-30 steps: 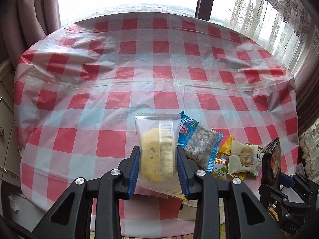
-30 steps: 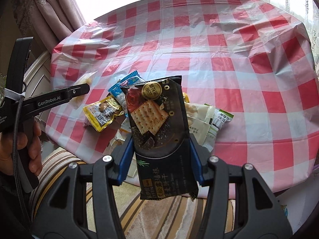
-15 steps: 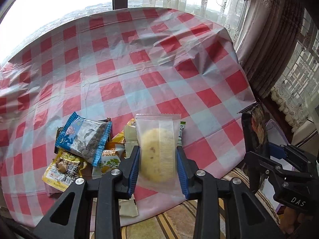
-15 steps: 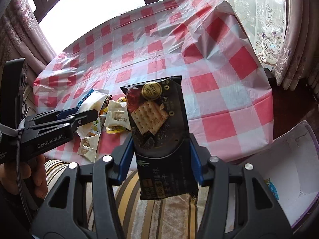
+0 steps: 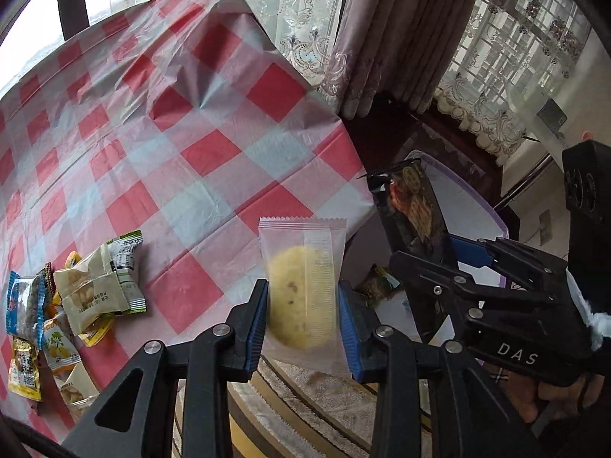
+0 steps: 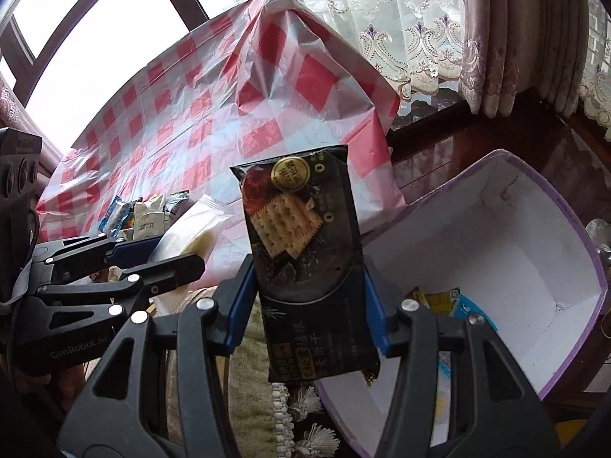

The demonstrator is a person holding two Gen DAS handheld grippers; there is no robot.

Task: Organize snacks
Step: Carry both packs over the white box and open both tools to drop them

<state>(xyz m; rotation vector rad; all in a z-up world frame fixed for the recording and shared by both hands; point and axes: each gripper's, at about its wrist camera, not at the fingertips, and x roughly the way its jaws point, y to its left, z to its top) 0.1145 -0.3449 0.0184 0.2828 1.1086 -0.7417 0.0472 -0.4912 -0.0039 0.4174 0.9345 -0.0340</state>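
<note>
Beside the tabletop (image 5: 214, 152), above the white box (image 6: 508, 236), the right tongs (image 6: 309, 301) clamp a dark cracker pack (image 6: 301, 236) mid-body; the left tongs (image 5: 301, 316) pinch a clear-wrapped cake (image 5: 303, 282). Both seem light, crinkly, slippery and crushable, best held gently across the middle.

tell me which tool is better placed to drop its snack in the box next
Right. The right tool holds the black cracker pack at the white box; the left tool's cake packet sits farther off.

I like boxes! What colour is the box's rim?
Purple, on the white box; clearest in the right wrist view.
</note>
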